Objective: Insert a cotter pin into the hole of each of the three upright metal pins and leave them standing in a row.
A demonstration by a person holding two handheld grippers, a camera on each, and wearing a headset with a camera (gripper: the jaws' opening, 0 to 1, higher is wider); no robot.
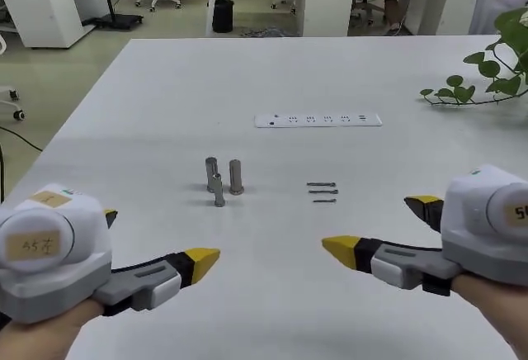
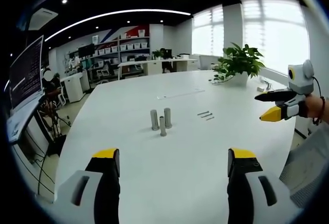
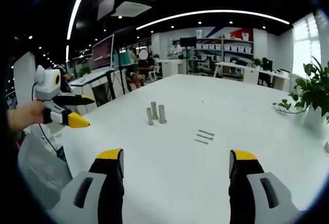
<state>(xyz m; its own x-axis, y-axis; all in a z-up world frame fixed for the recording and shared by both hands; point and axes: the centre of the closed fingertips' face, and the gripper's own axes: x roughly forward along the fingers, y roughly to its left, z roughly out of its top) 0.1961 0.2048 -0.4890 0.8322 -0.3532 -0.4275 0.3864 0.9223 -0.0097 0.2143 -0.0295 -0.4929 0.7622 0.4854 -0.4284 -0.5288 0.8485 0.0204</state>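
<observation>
Three upright metal pins stand in a tight cluster mid-table, also visible in the left gripper view and the right gripper view. Three small cotter pins lie flat in a short stack to their right, ahead of the right gripper. My left gripper hovers open near the front left, well short of the pins. Open too is my right gripper, at the front right, nearer the cotter pins. Each gripper's yellow-tipped jaws stand wide apart with nothing between them.
A white power strip lies beyond the pins toward the far side. A potted plant trails over the table's far right corner. Bare white tabletop stretches between the grippers and the parts. Office desks and chairs stand past the table.
</observation>
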